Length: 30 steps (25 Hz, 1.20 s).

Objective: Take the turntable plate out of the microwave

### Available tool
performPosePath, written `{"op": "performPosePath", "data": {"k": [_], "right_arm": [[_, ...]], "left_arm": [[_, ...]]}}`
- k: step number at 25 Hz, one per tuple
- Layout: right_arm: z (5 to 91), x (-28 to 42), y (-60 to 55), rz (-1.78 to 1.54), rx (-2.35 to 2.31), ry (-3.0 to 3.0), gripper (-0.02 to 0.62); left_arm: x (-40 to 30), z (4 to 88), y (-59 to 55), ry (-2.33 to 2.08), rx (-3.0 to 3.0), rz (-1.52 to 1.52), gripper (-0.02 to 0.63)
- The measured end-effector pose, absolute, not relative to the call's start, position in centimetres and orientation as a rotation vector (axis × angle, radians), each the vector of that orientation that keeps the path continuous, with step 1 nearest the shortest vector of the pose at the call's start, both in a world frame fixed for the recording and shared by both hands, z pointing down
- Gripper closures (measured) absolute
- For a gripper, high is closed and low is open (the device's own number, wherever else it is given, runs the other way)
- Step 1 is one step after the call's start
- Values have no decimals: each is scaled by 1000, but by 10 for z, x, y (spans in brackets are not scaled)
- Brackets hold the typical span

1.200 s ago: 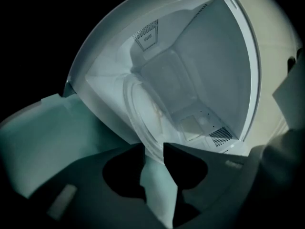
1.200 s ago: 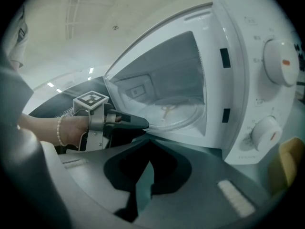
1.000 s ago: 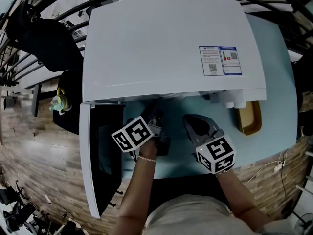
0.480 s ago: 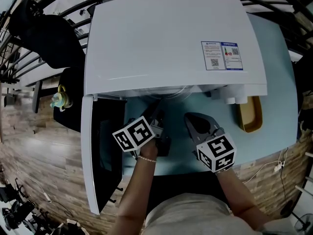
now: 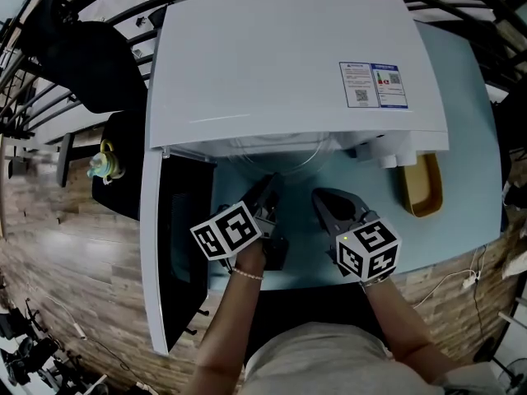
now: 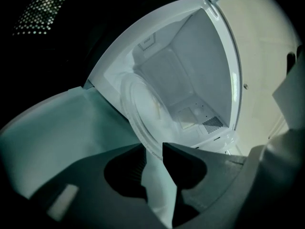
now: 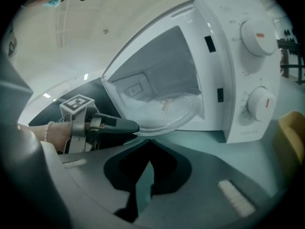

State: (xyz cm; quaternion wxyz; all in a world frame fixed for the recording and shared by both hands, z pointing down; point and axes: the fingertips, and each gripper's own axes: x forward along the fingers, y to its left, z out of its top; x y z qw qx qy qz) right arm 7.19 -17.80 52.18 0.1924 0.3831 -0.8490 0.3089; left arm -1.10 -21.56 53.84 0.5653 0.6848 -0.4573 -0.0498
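Head view steeply down over microwave (image 5: 288,64), both gripper views close, facing its open cavity (image 6: 181,75), shared by both.

The right gripper (image 7: 148,141) has its dark jaws closed tip to tip, empty, above the pale teal tabletop (image 7: 205,144). Beyond, a round clear glass turntable plate (image 7: 171,112) juts from the open white microwave (image 7: 228,70). The left gripper (image 7: 135,126) clamps the plate's near-left rim.
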Motion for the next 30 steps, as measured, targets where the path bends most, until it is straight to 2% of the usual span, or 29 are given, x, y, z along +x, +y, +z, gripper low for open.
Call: {"op": "performPosePath", "data": {"k": [4,10,20,23,30], "right_arm": [[534,64,-166,973,971,-2403,562],[529,62,-164,1219,944,-2463,442],[528,67,-182,1439,1078,-2458,341],[529,68,-188,1539,1134,-2451,333],[537,76,-218,1602,1259,-2454,362]], "left_arm": [[-11,538,-206,-1067,1616,-113,498],[-13,536,-194,-1055,1606,-112,503],[-16,535,-170,-1033,1577,-147,512],[-18,535,-163,-1032,1572,-148,512],[-18,533,-151,-1010,1570,-149,514]]}}
